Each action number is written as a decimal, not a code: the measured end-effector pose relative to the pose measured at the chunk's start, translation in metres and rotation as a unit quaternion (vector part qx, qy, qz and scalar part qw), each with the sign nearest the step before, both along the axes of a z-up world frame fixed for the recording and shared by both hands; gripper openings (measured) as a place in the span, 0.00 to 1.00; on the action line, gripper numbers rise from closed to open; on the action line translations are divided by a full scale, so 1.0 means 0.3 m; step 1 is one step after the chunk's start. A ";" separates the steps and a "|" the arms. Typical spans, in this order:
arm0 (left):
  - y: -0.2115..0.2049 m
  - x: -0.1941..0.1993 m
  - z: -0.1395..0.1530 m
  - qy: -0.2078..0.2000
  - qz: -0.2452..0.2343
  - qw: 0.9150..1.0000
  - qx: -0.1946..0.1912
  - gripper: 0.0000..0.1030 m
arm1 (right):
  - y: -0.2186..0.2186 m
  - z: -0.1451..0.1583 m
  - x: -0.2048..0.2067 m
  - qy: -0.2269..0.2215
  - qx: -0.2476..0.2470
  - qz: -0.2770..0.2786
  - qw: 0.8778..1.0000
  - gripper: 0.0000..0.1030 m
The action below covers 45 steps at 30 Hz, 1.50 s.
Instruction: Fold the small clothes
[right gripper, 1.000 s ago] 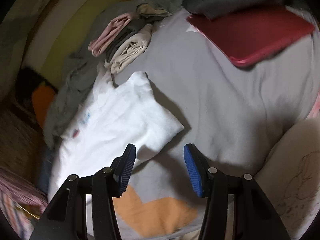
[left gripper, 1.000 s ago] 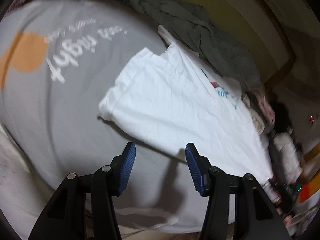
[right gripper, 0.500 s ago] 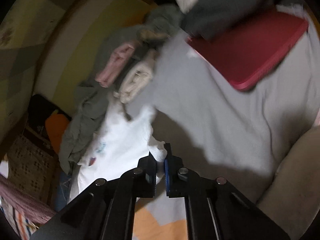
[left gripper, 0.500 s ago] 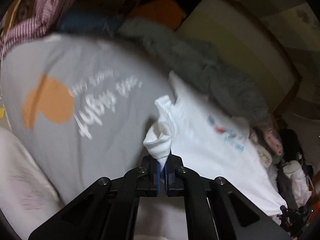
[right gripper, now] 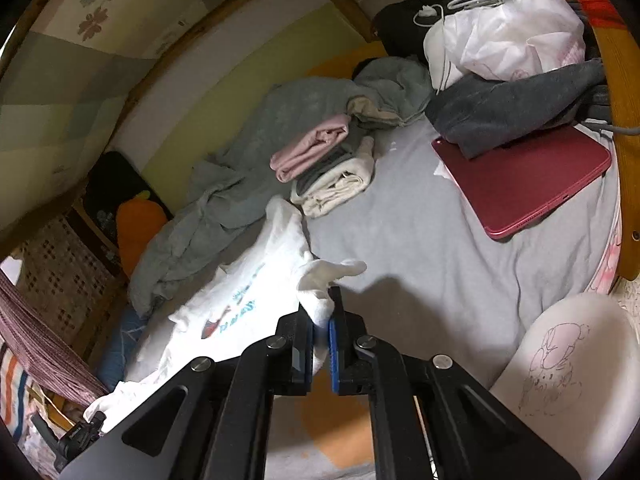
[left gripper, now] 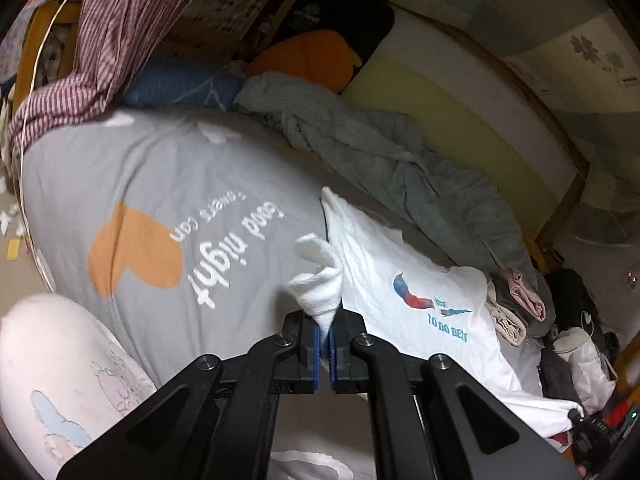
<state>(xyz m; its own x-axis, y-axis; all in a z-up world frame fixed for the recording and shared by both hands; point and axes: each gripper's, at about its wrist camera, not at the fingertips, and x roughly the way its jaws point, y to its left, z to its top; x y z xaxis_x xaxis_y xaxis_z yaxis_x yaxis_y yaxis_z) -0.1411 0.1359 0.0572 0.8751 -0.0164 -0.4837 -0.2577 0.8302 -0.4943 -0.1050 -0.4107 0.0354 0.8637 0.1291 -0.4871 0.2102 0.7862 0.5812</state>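
A small white T-shirt (left gripper: 404, 288) with a red-and-blue print and blue lettering hangs stretched between my two grippers above the grey bed cover (left gripper: 120, 168). My left gripper (left gripper: 323, 340) is shut on one bunched corner of it. My right gripper (right gripper: 320, 332) is shut on the opposite bunched corner, and the shirt (right gripper: 240, 300) slopes away to the left in that view. Each view shows the other gripper small at the shirt's far end.
A crumpled grey-green blanket (left gripper: 380, 152) lies along the wall side. Folded pink and cream clothes (right gripper: 320, 160) are stacked beyond the shirt. A red tablet (right gripper: 528, 184) lies under dark clothing and a white bag (right gripper: 504, 40). A knee in white pyjamas (right gripper: 560, 360) is close by.
Both grippers went from open above the flat shirt to shut on its corners, then lifted it off the bed cover, turning the printed side into view.
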 end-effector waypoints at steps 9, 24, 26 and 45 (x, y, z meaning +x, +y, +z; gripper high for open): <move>0.041 0.337 -0.050 0.060 0.009 0.998 -0.026 0.03 | 0.064 0.008 0.344 -0.011 -0.054 0.002 0.998 0.05; 0.021 0.827 -0.120 0.132 -0.024 0.991 0.011 0.03 | 0.122 -0.057 0.824 0.055 -0.117 0.019 0.991 0.05; 0.037 0.856 -0.158 0.140 -0.024 0.990 -0.009 0.03 | 0.127 -0.071 0.854 0.057 -0.119 0.022 0.991 0.05; -0.019 0.592 -0.067 0.060 -0.074 0.993 0.072 0.35 | 0.047 -0.064 0.623 0.041 -0.098 0.005 0.994 0.56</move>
<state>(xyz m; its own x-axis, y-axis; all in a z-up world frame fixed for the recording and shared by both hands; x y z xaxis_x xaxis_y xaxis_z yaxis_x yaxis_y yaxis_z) 0.0364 0.1302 0.0369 0.8044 -0.0634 -0.5906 -0.1770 0.9235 -0.3402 0.0820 -0.3967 0.0162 0.8192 0.0344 -0.5724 0.2415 0.8847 0.3987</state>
